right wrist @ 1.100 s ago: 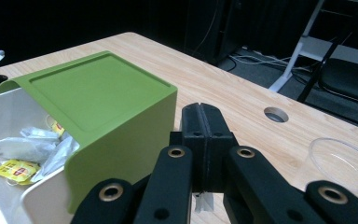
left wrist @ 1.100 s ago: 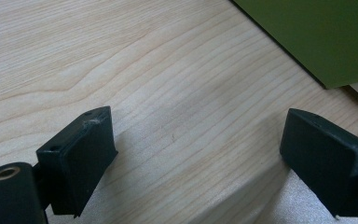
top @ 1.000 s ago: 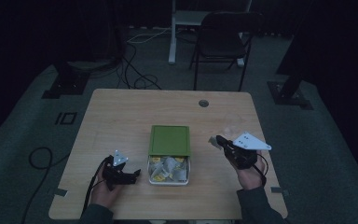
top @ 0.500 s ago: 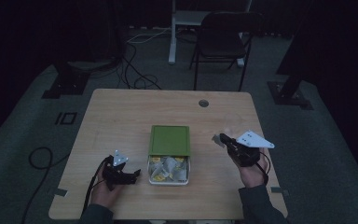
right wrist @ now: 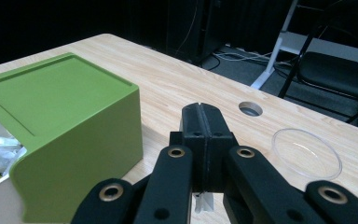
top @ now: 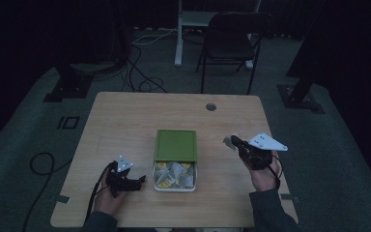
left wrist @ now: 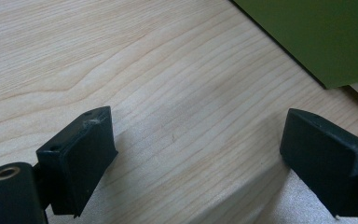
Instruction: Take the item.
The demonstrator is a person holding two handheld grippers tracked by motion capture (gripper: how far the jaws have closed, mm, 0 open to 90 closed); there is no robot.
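Green box (top: 176, 145) sits mid-bench (top: 125, 116), lid slid back so the white tray's sachets (top: 175, 175) lie exposed for picking. Left hand-held gripper (top: 137, 181) rests low just left of the box, jaws wide apart, nothing between them, likely staged to steady it. Right hand-held gripper (top: 231, 141), right of the box, is closed on a small sachet (right wrist: 204, 201), pale, edge peeking below the jaws. Clear dish (right wrist: 306, 152) lies beyond, probably the drop spot.
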